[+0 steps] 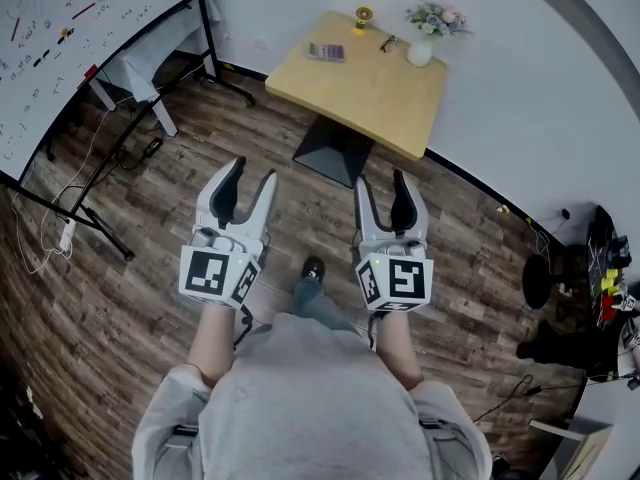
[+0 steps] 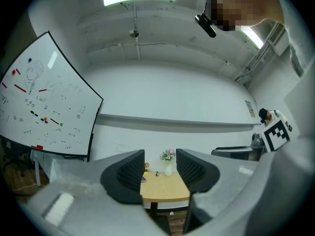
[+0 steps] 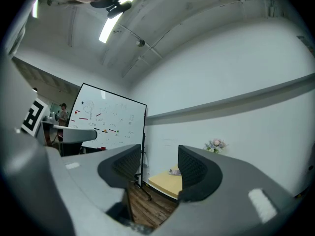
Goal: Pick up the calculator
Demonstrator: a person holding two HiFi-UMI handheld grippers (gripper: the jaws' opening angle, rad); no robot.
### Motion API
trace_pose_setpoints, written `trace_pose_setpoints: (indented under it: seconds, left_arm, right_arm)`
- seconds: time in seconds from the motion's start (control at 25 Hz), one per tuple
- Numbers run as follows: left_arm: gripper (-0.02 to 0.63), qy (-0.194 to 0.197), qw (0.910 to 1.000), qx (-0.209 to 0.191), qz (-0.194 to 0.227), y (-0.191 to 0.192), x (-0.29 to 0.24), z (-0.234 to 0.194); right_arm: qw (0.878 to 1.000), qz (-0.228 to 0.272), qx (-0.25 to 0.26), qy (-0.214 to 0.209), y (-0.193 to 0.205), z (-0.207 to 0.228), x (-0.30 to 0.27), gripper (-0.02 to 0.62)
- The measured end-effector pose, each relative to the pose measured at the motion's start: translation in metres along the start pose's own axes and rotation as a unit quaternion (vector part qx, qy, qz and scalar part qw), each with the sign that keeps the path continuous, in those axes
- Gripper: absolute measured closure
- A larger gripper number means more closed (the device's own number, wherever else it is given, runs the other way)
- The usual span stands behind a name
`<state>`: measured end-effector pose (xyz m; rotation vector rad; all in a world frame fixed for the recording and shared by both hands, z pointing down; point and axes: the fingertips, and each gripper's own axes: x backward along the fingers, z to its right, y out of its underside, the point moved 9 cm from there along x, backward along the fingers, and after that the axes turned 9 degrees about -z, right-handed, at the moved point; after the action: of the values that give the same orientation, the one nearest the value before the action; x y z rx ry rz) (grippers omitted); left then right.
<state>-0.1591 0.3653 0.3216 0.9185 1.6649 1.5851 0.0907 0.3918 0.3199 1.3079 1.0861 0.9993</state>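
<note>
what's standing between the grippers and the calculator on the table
Nothing visible does. Only wood floor lies between the open left gripper and right gripper and the table. The calculator lies flat near the table's far edge, apart from the flower vase.

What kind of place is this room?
Probably an office or a meeting room, perhaps a lab: a written-on whiteboard on a stand, and a small wooden table set against a plain white wall.
</note>
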Motion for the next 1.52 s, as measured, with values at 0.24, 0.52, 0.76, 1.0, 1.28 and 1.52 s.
trace_pose_setpoints:
  seconds: [0.24,0.52,0.76,1.0,1.28,1.52]
  left_arm:
    - [0.408,-0.012,0.9999,0.004,0.002,-0.005,-0.047,-0.023]
    - [0.408,-0.020,0.9998,0.001,0.001,-0.010,-0.103,-0.035]
    - [0.407,-0.028,0.9996,-0.002,0.004,-0.015,-0.148,-0.037]
    - [0.408,-0.033,0.9994,-0.004,0.005,-0.016,-0.188,-0.038]
    - [0.408,-0.036,0.9993,-0.010,0.000,-0.014,-0.214,-0.035]
    - [0.408,-0.039,0.9992,-0.011,-0.004,-0.013,-0.228,-0.040]
  right_arm:
    - [1.000,-0.001,0.001,-0.003,-0.007,0.019,-0.051,0.365]
    - [1.000,0.001,-0.001,-0.012,-0.013,0.053,-0.104,0.354]
    - [1.000,0.006,-0.002,-0.022,-0.016,0.083,-0.140,0.350]
    - [1.000,0.009,-0.005,-0.028,-0.016,0.111,-0.171,0.348]
    - [0.999,0.010,-0.009,-0.038,-0.012,0.130,-0.192,0.347]
    - [0.999,0.008,-0.016,-0.045,-0.009,0.135,-0.206,0.347]
